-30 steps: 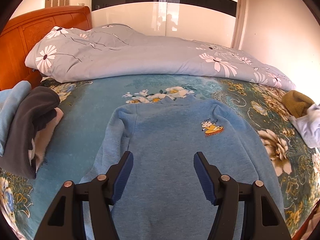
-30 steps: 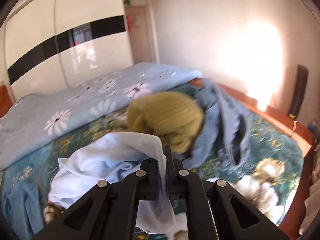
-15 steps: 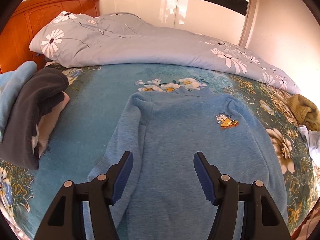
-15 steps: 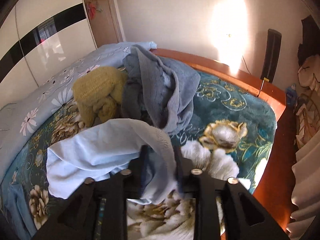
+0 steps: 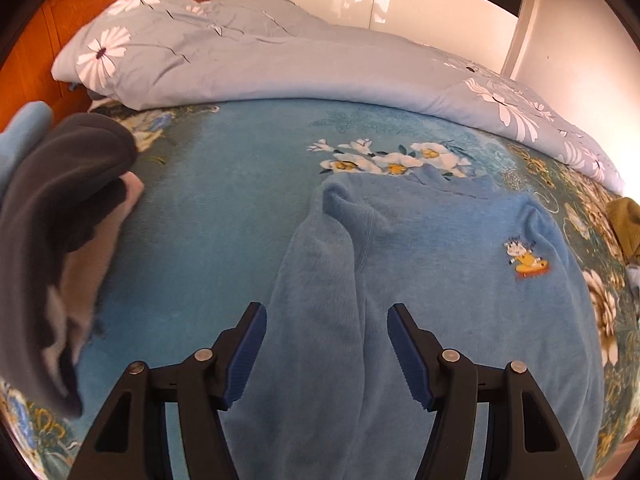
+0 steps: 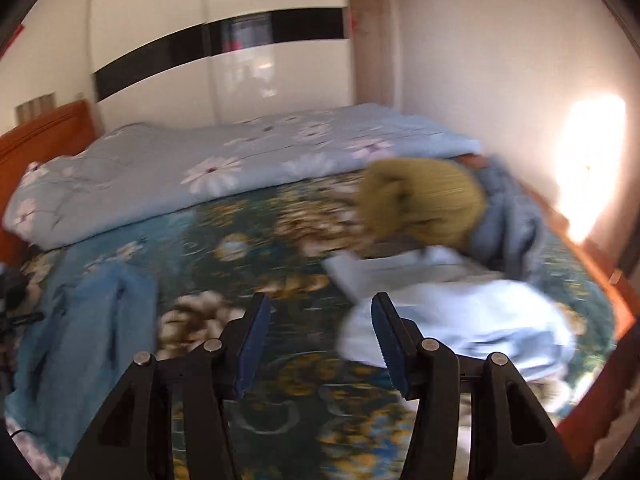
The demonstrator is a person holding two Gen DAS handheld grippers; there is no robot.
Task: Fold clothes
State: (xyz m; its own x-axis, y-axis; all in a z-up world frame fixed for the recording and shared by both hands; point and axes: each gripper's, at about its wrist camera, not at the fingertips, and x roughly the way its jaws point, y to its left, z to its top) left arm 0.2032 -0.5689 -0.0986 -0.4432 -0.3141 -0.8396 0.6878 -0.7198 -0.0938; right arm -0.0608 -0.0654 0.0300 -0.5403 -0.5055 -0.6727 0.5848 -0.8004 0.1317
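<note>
Your left gripper (image 5: 323,322) hangs with fingers spread wide over the blue sweater (image 5: 420,300), laid flat on the bed (image 5: 224,216) so its sleeve is easy to pinch, and your right gripper (image 6: 318,320) is spread too, holding nothing.

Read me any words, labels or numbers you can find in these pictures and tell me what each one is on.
No text can be read in either view.
Blue sweater: a small line of lettering arcs over the cartoon patch on its chest, too small to read.
Floral quilt, patterned bedspread, wardrobe: no writing visible; the right wrist view is motion-blurred.
</note>
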